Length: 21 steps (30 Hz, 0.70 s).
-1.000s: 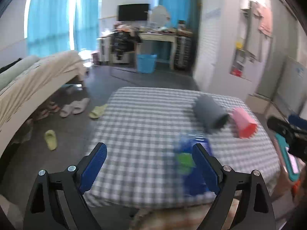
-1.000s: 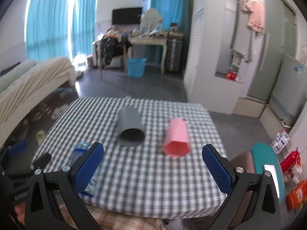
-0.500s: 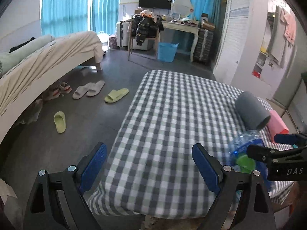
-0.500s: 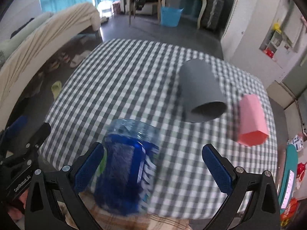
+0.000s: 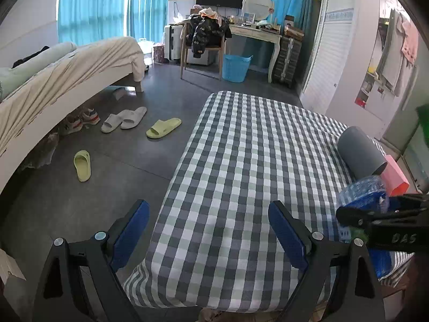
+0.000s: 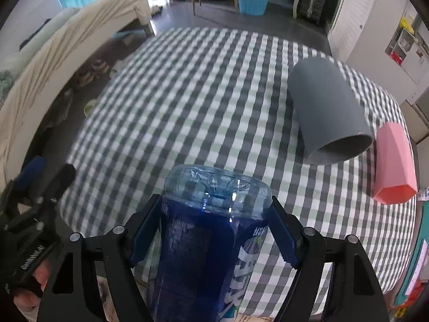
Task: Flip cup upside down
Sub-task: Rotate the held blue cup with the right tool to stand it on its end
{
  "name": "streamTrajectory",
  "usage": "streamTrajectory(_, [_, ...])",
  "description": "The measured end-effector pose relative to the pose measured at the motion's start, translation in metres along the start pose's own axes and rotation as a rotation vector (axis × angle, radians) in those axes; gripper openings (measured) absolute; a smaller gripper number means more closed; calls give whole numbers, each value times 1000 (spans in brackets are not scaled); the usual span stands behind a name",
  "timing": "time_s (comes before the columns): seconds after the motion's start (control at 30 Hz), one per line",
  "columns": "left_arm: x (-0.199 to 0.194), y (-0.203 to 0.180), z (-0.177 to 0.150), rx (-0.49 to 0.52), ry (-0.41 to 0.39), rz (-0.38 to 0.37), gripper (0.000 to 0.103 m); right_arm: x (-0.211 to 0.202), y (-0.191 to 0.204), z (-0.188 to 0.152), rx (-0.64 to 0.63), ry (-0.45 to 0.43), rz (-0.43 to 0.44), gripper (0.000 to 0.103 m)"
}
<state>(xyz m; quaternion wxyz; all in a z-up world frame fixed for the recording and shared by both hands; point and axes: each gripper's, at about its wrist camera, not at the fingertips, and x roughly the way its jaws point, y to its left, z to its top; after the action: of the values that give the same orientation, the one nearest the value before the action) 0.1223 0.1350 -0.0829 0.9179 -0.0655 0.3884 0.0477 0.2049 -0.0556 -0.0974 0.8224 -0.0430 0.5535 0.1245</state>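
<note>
A grey cup (image 6: pixel 328 110) lies on its side on the checked table (image 6: pixel 201 94), its mouth toward me; it also shows in the left wrist view (image 5: pixel 360 154). A pink cup (image 6: pixel 394 166) lies on its side just right of it, and shows in the left wrist view (image 5: pixel 395 175). My right gripper (image 6: pixel 215 232) is shut on a blue plastic water bottle (image 6: pixel 211 241) that lies at the table's near edge; the bottle also shows in the left wrist view (image 5: pixel 362 196). My left gripper (image 5: pixel 207 232) is open and empty over the table's near left corner.
A bed (image 5: pixel 53 80) stands at the left with slippers (image 5: pixel 163 127) on the floor beside it. A chair, a desk and a blue basket (image 5: pixel 236 67) stand at the far wall. A teal object (image 6: pixel 415 255) sits past the table's right edge.
My right gripper has moved down and left onto the water bottle and closed on it. My left gripper has swung left, away from the bottle, and stays open.
</note>
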Motion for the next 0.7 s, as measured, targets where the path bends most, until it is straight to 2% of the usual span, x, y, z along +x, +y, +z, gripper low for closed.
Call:
streamTrajectory(0.1, [-2,-1,0,-6,-4,-1,93,-23,3,2,-17,-75,6,76])
streamTrajectory(0.17, [-4,-1,-1,-11,-3,-9,93,-41,8,1,-44,-170,-12,76])
streamTrajectory(0.27, [-9,-3,-1,-7,-7,-15,93,-65,21,-5,-128,-317,-132,75])
streamTrajectory(0.3, [-10,-3,-2,-5,-8,-13,93,-69,24,-8,-146,-342,-141,75])
streamTrajectory(0.37, [-13,-5,-3,-6,-9,-15,93,-71,24,-12,-139,-363,-117,74])
streamTrajectory(0.57, [-16,-7,-5,1,-8,-3,93,-54,16,-30,-131,-330,-107,74])
streamTrajectory(0.7, [-15,-11,-5,-2,0,-1,93,-61,8,-43,-130,-355,-83,74])
